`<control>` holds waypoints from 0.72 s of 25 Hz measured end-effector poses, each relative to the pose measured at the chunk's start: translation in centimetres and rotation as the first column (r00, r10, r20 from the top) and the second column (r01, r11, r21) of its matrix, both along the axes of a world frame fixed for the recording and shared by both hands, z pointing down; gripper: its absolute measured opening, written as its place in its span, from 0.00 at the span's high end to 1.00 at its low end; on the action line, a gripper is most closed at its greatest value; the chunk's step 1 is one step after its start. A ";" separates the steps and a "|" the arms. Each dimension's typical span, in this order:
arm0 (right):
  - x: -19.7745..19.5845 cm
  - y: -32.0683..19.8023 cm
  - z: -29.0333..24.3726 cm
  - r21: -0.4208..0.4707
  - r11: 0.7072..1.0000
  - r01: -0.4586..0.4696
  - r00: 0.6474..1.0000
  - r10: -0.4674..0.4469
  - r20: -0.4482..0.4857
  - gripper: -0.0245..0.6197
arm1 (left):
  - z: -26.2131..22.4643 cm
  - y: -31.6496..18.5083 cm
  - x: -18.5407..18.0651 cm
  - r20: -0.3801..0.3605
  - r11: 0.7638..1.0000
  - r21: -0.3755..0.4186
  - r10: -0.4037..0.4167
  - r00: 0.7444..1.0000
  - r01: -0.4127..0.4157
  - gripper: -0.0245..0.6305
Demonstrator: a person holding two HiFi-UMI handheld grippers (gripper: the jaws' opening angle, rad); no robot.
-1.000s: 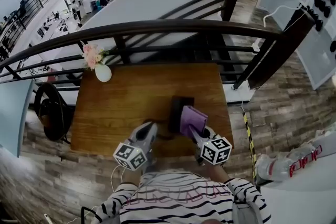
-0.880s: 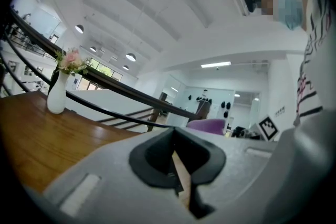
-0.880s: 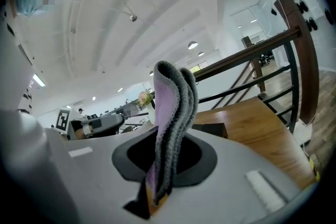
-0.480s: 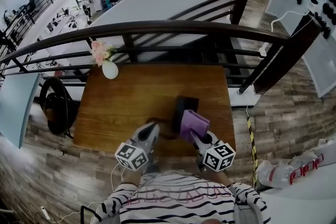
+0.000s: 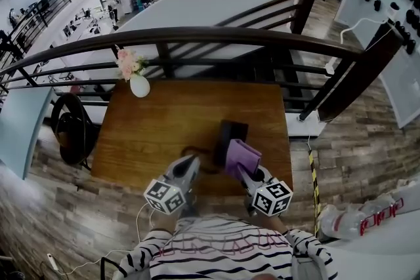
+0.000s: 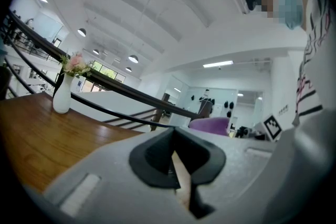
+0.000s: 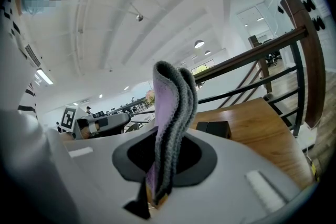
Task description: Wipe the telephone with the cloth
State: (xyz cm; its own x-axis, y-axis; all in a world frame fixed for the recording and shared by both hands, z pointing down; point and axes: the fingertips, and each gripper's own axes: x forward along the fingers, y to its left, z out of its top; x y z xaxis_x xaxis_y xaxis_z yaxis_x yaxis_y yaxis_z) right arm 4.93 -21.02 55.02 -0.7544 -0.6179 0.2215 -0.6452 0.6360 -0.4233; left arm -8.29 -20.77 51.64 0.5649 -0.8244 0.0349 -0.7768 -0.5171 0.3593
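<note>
So the right gripper (image 7: 157, 186) has its jaws clamped tight on the folded purple cloth (image 7: 170, 113), which sticks up out of them, just beside the near end of the black telephone (image 5: 230, 134); I can't tell whether cloth and phone actually touch. The phone lies on the wooden bench (image 5: 164, 128), right of middle, well apart from the white flower vase (image 5: 139, 85) at the far left corner. The left gripper (image 6: 178, 165) is low over the near edge, jaws pinched to a thin slit with nothing in them.
</note>
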 end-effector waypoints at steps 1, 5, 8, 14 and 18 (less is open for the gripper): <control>0.1 0.0 -0.1 0.001 1.000 0.000 1.000 0.000 0.002 0.88 | 0.0 0.1 0.0 0.000 1.000 0.000 -0.002 1.000 0.002 0.97; 0.5 0.1 -0.3 0.009 1.000 0.002 1.000 -0.002 0.009 0.88 | 0.2 0.5 0.6 0.004 1.000 0.000 -0.006 1.000 0.006 0.97; 0.7 0.3 -0.4 0.010 1.000 0.005 1.000 -0.005 0.014 0.88 | 0.1 0.8 0.8 0.004 1.000 0.001 -0.007 1.000 0.007 0.97; 0.3 0.1 -0.5 0.014 1.000 0.008 1.000 -0.008 0.015 0.88 | 0.1 0.7 0.6 0.001 1.000 0.003 -0.012 1.000 0.012 0.97; 0.3 -0.1 -0.5 0.016 1.000 0.005 1.000 -0.006 0.015 0.88 | 0.2 0.6 0.6 0.002 1.000 0.003 -0.010 1.000 0.010 0.97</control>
State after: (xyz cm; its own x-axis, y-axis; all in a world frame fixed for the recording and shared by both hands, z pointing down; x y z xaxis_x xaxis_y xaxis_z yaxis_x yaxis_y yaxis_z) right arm 5.22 -21.11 54.55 -0.7611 -0.6170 0.2004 -0.6352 0.6461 -0.4232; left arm -7.68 -20.16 51.80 0.5566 -0.8301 0.0332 -0.7827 -0.5106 0.3560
